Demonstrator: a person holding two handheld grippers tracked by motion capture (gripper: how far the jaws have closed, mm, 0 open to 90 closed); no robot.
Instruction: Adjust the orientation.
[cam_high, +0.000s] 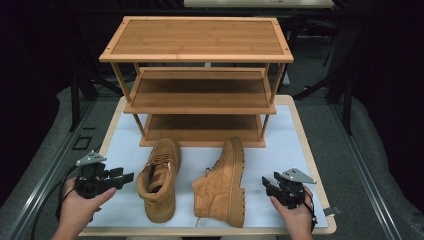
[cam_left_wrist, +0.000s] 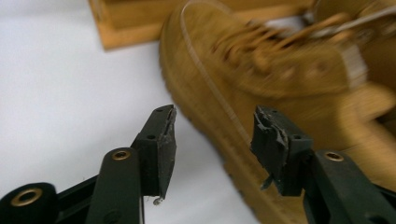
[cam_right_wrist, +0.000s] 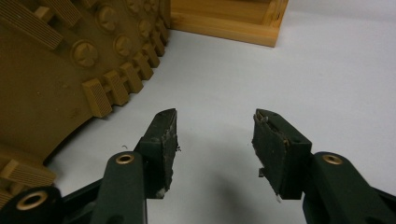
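Note:
Two tan lace-up boots rest on a white mat in front of a wooden shoe rack. The left boot (cam_high: 160, 179) stands upright; the right boot (cam_high: 222, 182) lies on its side with its lugged sole facing right. My left gripper (cam_high: 128, 177) hovers open just left of the upright boot, nothing between its fingers. In the left gripper view that boot (cam_left_wrist: 280, 79) lies blurred beyond the left gripper (cam_left_wrist: 215, 126). My right gripper (cam_high: 264, 183) is open, a short way right of the tipped boot. The right gripper view has the sole (cam_right_wrist: 60, 70) to the left of the right gripper (cam_right_wrist: 215, 126).
The three-tier wooden rack (cam_high: 200, 75) stands at the back of the mat (cam_high: 300, 145), all shelves bare. Its base (cam_left_wrist: 126, 28) and a corner (cam_right_wrist: 233, 23) appear in the gripper views. The table's wooden edge (cam_high: 320, 180) runs close to the right hand.

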